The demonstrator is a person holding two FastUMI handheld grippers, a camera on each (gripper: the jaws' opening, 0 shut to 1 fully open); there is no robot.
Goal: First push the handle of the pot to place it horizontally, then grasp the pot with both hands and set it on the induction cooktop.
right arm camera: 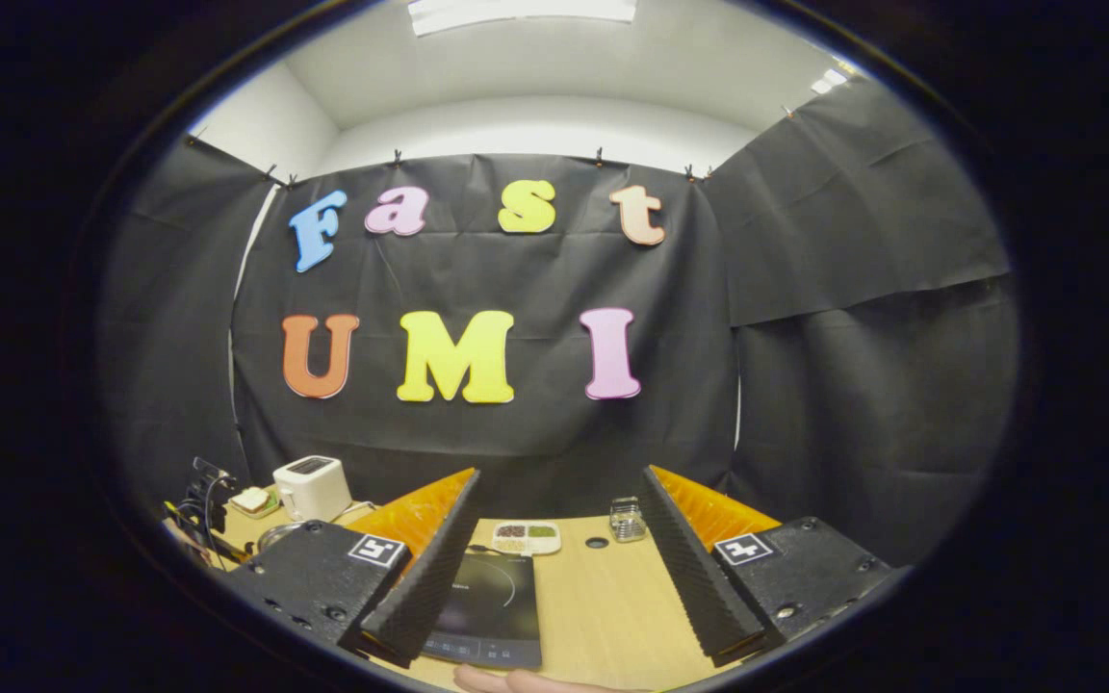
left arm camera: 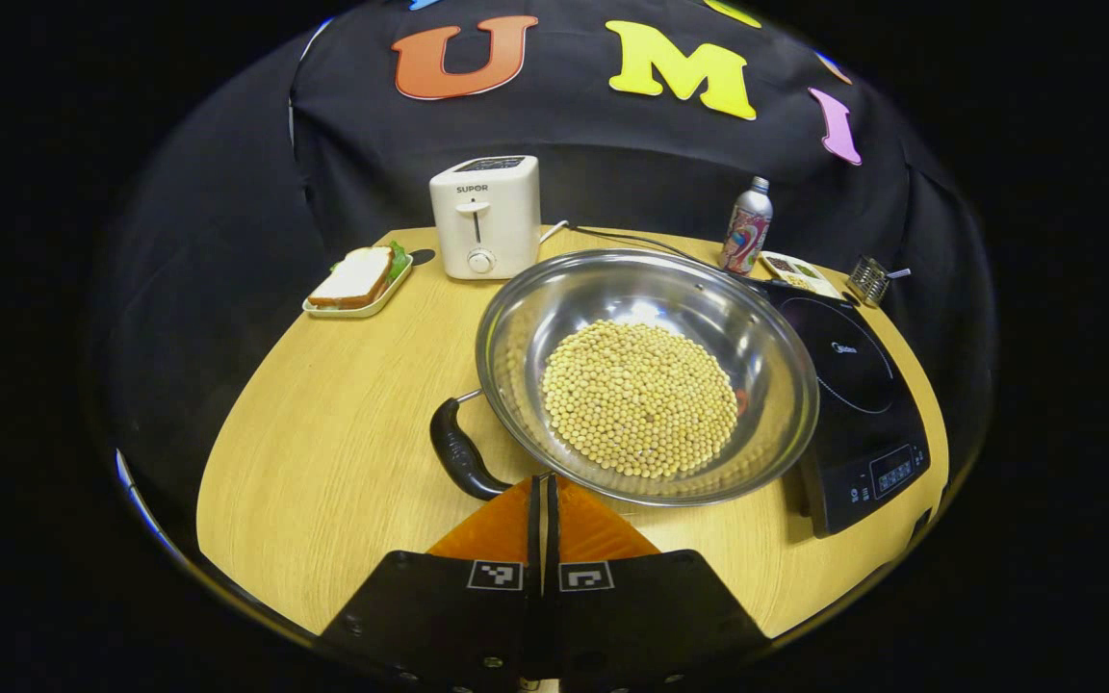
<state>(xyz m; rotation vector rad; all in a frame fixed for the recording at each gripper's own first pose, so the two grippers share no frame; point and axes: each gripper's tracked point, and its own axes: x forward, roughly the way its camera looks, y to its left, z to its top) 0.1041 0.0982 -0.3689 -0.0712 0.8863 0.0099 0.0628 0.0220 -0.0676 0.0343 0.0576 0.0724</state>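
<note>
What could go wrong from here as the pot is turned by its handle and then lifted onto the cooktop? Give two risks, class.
1. The pot holds a heap of loose beans; a sharp push on the handle or a tilted lift could spill them.
2. The pot's rim already overlaps the induction cooktop; turning it may scrape or shift the cooktop.

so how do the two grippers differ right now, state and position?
The left gripper has its fingers closed together, while the right gripper is spread wide open. The left one sits low, tips beside the black handle of the steel pot of soybeans; the right one is held higher, away from the pot, with the black induction cooktop between its fingers. Neither holds anything.
</note>
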